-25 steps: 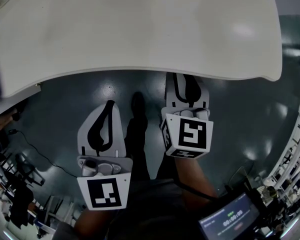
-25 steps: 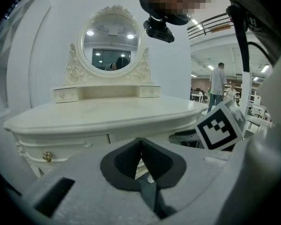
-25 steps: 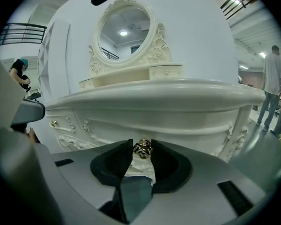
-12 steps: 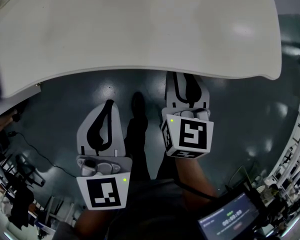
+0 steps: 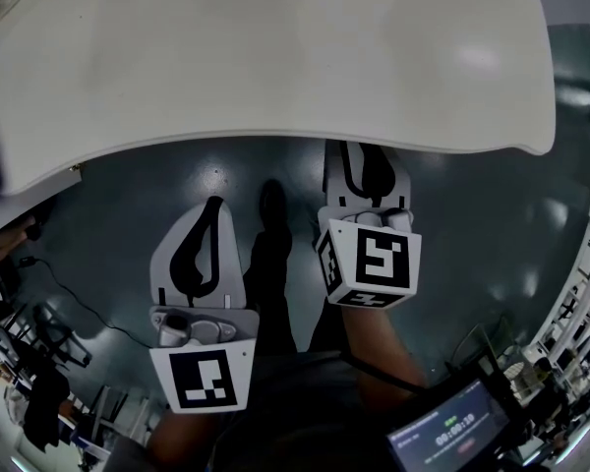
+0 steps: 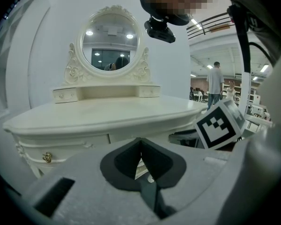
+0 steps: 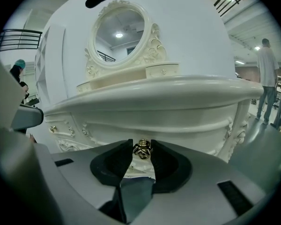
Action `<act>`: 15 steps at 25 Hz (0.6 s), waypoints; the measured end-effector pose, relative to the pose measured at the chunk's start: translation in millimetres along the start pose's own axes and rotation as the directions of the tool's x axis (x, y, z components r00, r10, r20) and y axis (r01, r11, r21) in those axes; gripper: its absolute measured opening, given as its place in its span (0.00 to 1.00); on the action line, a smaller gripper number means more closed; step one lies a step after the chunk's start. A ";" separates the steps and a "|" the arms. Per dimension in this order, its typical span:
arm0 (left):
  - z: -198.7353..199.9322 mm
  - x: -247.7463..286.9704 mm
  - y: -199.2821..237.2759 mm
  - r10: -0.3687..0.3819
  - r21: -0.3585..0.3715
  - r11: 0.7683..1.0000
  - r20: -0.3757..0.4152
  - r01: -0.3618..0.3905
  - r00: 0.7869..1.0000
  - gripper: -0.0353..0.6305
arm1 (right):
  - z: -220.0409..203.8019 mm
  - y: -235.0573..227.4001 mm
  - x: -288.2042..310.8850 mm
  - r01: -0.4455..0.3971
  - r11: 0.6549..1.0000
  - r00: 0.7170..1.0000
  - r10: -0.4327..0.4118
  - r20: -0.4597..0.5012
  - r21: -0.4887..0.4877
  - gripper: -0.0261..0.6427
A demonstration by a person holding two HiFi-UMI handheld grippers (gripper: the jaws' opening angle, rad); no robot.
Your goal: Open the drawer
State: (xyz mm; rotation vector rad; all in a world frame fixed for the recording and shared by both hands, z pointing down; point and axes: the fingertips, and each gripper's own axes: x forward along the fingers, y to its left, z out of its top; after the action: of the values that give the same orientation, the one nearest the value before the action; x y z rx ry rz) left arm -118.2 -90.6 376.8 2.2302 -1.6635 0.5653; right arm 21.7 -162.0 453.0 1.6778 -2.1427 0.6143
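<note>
Right tool (image 7: 141, 144) clamped on brass drawer knob (image 7: 141, 150), frame centre, under white tabletop (image 7: 178, 86) edge. Left tool (image 6: 141, 143) clenched, empty.

White tongs (image 5: 214, 202), black-patterned marker cubes (image 5: 203, 379)

Worktop (image 6: 107, 109): cream, curved front edge. Carries, at the back, 1 oval mirror (image 6: 110, 43) in a carved frame, flanked by 2 small drawers (image 6: 65, 95).
</note>
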 end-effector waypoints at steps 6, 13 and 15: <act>-5.2 -2.1 -1.3 -0.006 -0.006 1.000 -0.013 0.006 1.000 0.08 | -2.7 2.2 -2.7 -0.013 1.000 1.000 0.013 -0.003 -0.005 0.22; -3.2 -0.9 2.2 -0.001 -0.009 1.000 -0.009 0.001 1.000 0.08 | -1.8 6.0 -2.3 -0.026 1.000 1.000 0.026 0.006 -0.008 0.22; -3.9 -2.4 0.3 -0.002 -0.008 1.000 -0.010 0.002 1.000 0.08 | -2.6 5.9 -4.2 -0.029 1.000 1.000 0.029 0.008 -0.007 0.22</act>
State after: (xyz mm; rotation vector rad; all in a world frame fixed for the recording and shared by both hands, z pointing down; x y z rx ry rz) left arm -119.7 -86.9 379.1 2.2202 -1.6556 0.5675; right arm 16.9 -156.0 452.3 1.6509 -2.1766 0.6082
